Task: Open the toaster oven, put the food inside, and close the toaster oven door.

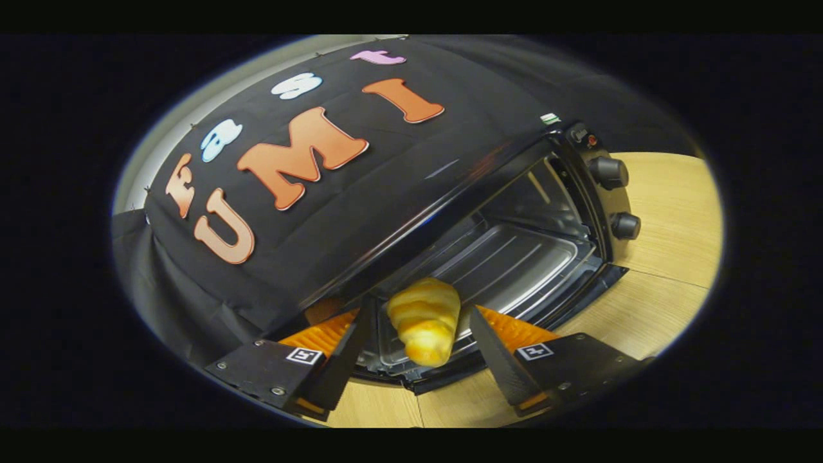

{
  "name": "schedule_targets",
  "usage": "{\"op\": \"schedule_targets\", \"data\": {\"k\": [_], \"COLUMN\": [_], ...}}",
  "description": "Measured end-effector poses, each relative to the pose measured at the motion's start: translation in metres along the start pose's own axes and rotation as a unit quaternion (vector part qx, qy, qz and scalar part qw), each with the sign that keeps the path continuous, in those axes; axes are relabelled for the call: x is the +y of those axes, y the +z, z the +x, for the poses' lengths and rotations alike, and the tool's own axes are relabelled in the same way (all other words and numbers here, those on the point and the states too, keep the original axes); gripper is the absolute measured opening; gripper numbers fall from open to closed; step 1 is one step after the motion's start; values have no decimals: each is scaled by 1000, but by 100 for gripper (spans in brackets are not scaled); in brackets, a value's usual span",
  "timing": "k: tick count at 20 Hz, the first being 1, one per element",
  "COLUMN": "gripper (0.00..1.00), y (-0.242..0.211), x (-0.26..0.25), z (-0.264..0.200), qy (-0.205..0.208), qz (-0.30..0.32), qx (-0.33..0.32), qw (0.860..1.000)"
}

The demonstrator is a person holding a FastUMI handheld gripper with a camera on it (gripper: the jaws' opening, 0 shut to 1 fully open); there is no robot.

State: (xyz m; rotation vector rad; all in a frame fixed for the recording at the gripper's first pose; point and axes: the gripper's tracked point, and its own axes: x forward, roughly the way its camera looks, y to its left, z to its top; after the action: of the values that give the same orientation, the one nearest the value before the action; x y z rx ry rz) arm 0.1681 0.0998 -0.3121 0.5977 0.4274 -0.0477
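Note:
The black toaster oven (582,193) stands ahead with its door (588,297) folded down and open. A metal tray (514,263) lies inside the cavity. A golden croissant (425,318) sits at the tray's near front edge, between my fingertips. My gripper (423,307) is open: a narrow gap shows on each side, between the croissant and the left finger (350,350) and the right finger (498,354). I cannot tell whether the croissant rests fully on the tray.
Two knobs (607,172) (625,225) line the oven's control side. The oven stands on a light wooden table (669,218). Black booth cloth (212,302) hangs close behind and beside the oven.

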Motion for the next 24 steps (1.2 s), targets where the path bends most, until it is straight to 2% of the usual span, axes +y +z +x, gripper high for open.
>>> {"op": "schedule_targets", "data": {"k": [1,8,14,18,24], "gripper": [97,98,98,98,99], "y": [3,12,10,10,-10], "x": [2,13,-13,-46,-95], "z": [-8,-92,-145,-169,-190], "qy": [0,32,26,-6,-34], "qz": [-7,-75,-146,-204,-269], "qx": [-4,-24,-20,-25,3], "qw": [1000,996,989,979,963]}}
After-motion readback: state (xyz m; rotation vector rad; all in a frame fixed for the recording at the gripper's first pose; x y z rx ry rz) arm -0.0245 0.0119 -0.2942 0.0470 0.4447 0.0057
